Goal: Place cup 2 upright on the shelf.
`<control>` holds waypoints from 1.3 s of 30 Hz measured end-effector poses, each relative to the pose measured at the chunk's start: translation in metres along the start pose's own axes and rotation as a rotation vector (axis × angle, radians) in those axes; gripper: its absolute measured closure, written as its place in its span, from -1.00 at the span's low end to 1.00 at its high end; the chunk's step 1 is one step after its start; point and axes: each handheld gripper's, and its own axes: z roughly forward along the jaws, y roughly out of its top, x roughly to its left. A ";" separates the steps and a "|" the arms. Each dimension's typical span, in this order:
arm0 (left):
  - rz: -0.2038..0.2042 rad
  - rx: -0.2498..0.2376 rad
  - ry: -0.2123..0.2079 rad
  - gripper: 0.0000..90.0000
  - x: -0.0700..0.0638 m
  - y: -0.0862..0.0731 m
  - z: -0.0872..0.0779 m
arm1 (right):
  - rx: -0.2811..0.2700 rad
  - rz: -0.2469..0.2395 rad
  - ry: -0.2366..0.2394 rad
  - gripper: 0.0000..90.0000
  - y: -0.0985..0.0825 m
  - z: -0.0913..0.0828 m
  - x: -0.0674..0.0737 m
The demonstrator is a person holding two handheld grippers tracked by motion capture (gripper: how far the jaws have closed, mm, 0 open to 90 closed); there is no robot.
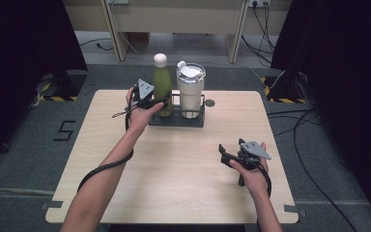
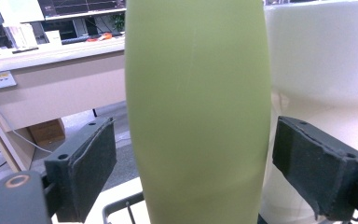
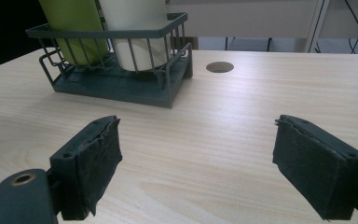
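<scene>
A green bottle (image 1: 162,87) with a cream cap stands upright in a dark wire rack (image 1: 176,121) at the back middle of the table, beside a white lidded tumbler (image 1: 191,92). My left gripper (image 1: 157,102) reaches the bottle from the left, level with its lower body. In the left gripper view the green bottle (image 2: 196,116) stands between the jaws of the left gripper (image 2: 196,154), with a narrow gap on each side, so the pads do not press it. My right gripper (image 1: 224,154) is open over the table's near right, with nothing between its jaws (image 3: 196,158), and faces the rack (image 3: 121,86).
The light wooden table (image 1: 174,183) has a small round hole (image 1: 209,102) just right of the rack. Cables run over the floor at the right (image 1: 299,130). Dark curtains stand on both sides, and a pale desk (image 1: 174,19) stands beyond the table.
</scene>
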 end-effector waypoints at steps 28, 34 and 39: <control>0.032 -0.014 0.002 -0.72 0.006 -0.008 -0.037 | -0.004 -0.001 -0.003 -0.67 0.001 -0.001 0.001; 0.028 -0.016 0.000 -0.72 0.007 -0.010 -0.045 | -0.003 0.001 -0.004 -0.67 0.001 -0.002 0.001; 0.030 -0.018 0.001 -0.72 0.007 -0.012 -0.051 | -0.003 0.005 -0.004 -0.67 0.001 -0.002 0.002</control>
